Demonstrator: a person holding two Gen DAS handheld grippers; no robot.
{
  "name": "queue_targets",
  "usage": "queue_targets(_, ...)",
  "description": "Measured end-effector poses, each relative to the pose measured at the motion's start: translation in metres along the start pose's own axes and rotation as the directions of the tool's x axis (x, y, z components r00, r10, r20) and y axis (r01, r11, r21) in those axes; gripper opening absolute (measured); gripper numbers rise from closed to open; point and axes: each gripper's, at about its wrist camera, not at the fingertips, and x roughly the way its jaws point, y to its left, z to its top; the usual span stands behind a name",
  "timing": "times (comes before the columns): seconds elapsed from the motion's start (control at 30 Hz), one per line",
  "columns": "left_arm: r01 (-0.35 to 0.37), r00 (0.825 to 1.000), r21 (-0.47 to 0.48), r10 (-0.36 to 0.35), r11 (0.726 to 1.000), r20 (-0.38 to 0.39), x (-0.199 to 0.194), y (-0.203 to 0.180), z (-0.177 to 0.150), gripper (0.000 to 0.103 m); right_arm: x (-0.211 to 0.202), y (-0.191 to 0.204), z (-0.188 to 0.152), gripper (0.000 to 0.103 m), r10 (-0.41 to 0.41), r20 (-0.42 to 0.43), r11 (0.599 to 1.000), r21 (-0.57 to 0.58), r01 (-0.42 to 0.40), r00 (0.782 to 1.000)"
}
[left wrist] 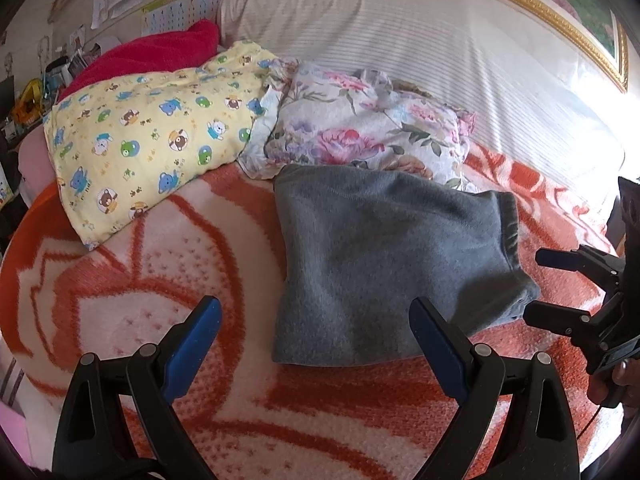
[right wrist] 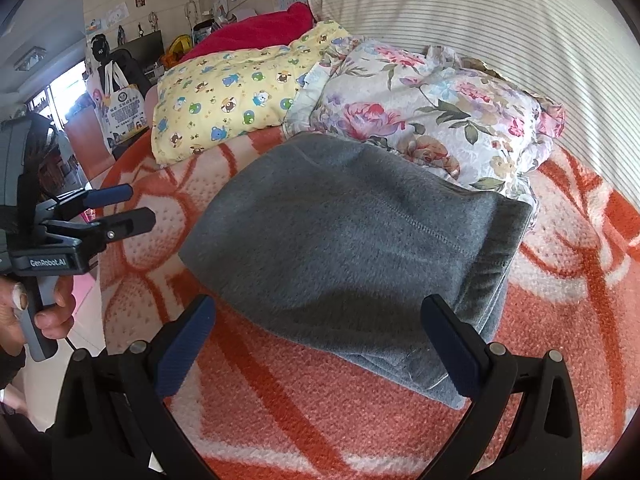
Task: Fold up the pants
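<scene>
Grey fleece pants (left wrist: 384,256) lie folded into a compact rectangle on the orange and white blanket (left wrist: 168,280); they also fill the middle of the right wrist view (right wrist: 344,240), waistband to the right. My left gripper (left wrist: 316,320) is open and empty, held just in front of the pants' near left corner. It also shows at the left of the right wrist view (right wrist: 140,206). My right gripper (right wrist: 320,316) is open and empty, just short of the pants' near edge. It also shows at the right of the left wrist view (left wrist: 532,286), apart from the pants.
A yellow bear-print pillow (left wrist: 148,132) and a floral quilt (left wrist: 360,128) lie behind the pants, the quilt touching their far edge. A red blanket (left wrist: 152,52) and a striped cushion (left wrist: 400,32) sit further back. The bed's edge drops off at left (right wrist: 96,280).
</scene>
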Motion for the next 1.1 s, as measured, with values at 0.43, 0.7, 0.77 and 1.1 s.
queue_targets(0.43,0.004,1.000,0.008,-0.003,1.000,-0.030,0.013,-0.002,0.001,0.095,0.009,-0.006,-0.002,0.102,0.007,-0.015,1.000,0.008,-0.007,1.000)
queue_targets(0.7,0.010,0.999,0.013,-0.010,1.000,-0.044,0.018,-0.004,0.001,0.095,0.013,-0.009,-0.004,0.102,0.009,-0.020,1.000,0.016,-0.009,1.000)
queue_targets(0.77,0.011,0.999,0.014,-0.010,1.000,-0.046,0.018,-0.004,0.000,0.095,0.013,-0.010,-0.005,0.102,0.009,-0.021,1.000,0.018,-0.008,1.000)
queue_targets(1.1,0.018,0.998,0.019,-0.017,1.000,-0.055,0.020,-0.006,0.000,0.095,0.014,-0.010,-0.006,0.102,0.010,-0.022,1.000,0.022,-0.010,1.000)
